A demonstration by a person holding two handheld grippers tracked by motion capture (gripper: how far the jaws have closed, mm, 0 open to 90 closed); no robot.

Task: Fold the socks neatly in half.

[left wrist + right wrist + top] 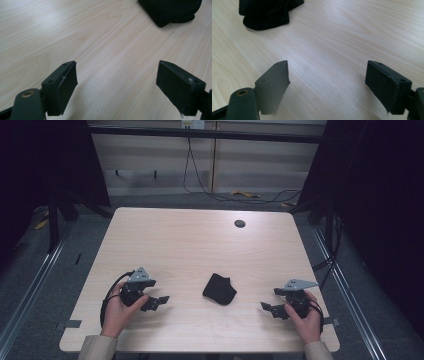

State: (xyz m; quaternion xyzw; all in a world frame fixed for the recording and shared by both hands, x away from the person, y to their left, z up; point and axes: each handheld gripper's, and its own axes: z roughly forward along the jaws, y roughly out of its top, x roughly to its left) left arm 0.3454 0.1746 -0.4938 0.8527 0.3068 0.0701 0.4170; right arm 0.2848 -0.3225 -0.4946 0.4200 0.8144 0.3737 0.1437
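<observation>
A crumpled black cloth [219,288] lies on the light wooden table [195,245], near its front middle. My left gripper [156,303] rests low over the table to the cloth's left, held in a hand, jaws open and empty. My right gripper [272,310] sits to the cloth's right, also open with nothing in it. In the left gripper view the cloth [170,11] lies ahead at the upper right, beyond the open gripper [117,85]. In the right gripper view the cloth [265,11] lies at the upper left, well past the open gripper [328,83].
A round cable hole [240,223] sits in the table's far right part. Black frame posts and cables [200,175] stand behind the table, on grey floor with metal rails along both sides.
</observation>
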